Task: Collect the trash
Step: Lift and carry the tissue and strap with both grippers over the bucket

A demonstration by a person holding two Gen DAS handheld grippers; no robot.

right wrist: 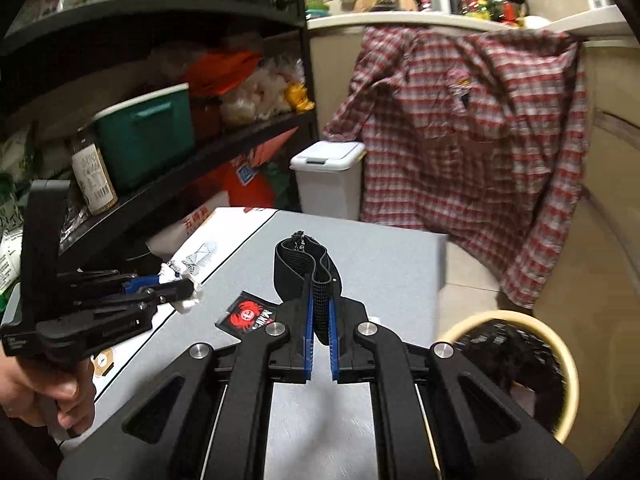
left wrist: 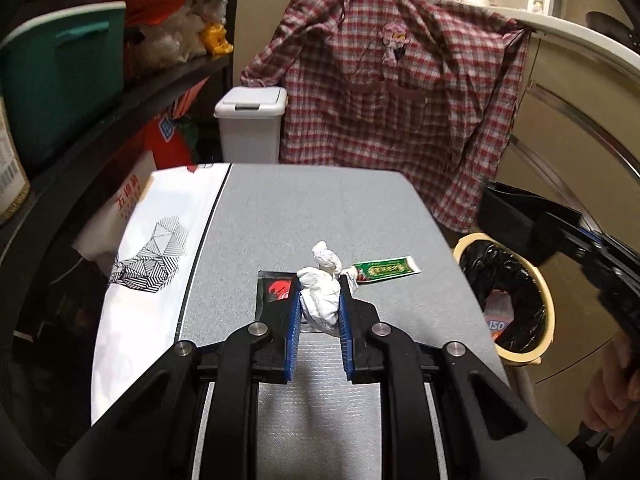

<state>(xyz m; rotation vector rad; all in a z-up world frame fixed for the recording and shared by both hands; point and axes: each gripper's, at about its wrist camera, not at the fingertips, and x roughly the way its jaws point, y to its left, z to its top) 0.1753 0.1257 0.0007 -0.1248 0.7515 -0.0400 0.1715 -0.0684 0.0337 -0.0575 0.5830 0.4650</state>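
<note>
gripping a crumpled tissue [left wrist: 320, 292], left hand-held gripper [left wrist: 320, 280] hangs mid-table; right hand-held gripper [right wrist: 320, 300] clamps a black strap [right wrist: 306, 266].

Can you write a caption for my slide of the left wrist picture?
Left gripper pinches a crumpled white tissue above the grey table, near a bin lined with a black bag.

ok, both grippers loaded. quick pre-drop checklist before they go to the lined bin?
1. Left gripper shut on crumpled tissue: ok.
2. Right gripper shut on black strap: ok.
3. Lined bin open on top: ok.
4. Strap's loose loop clear of the table: cannot tell.
5. Table trash all collected: not ok, green tube and black sachet remain.
</note>
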